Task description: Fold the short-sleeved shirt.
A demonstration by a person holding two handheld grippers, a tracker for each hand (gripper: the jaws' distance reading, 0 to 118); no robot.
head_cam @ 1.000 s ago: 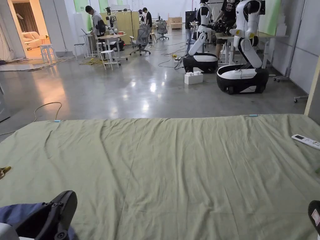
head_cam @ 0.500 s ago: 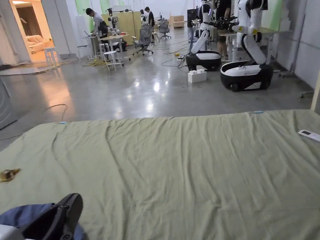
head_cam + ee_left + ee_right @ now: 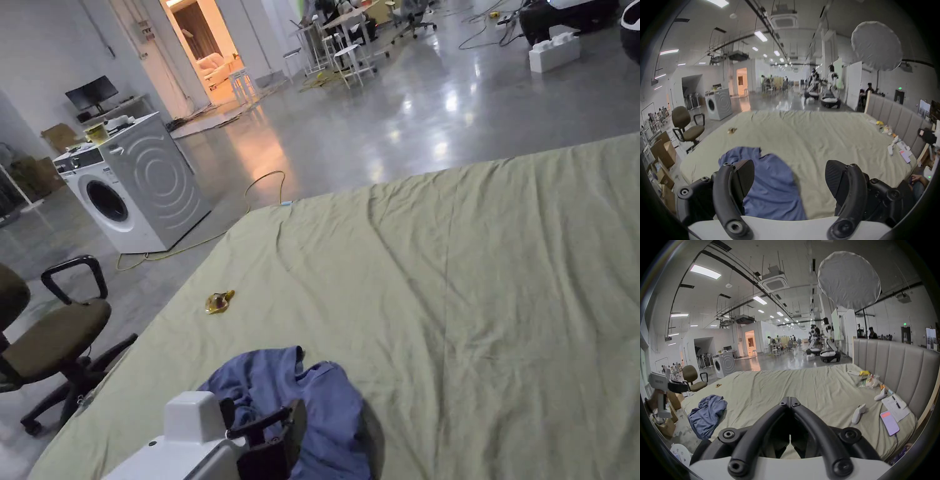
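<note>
shirt [image 3: 312,400] crumpled on bed [image 3: 500,281]; left gripper [image 3: 789,178] apart; right gripper [image 3: 790,400] together

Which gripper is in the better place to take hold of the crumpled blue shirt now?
The left gripper, probably: its jaws are open and the blue shirt lies just in front of them. The right gripper is shut and off to the side.
</note>
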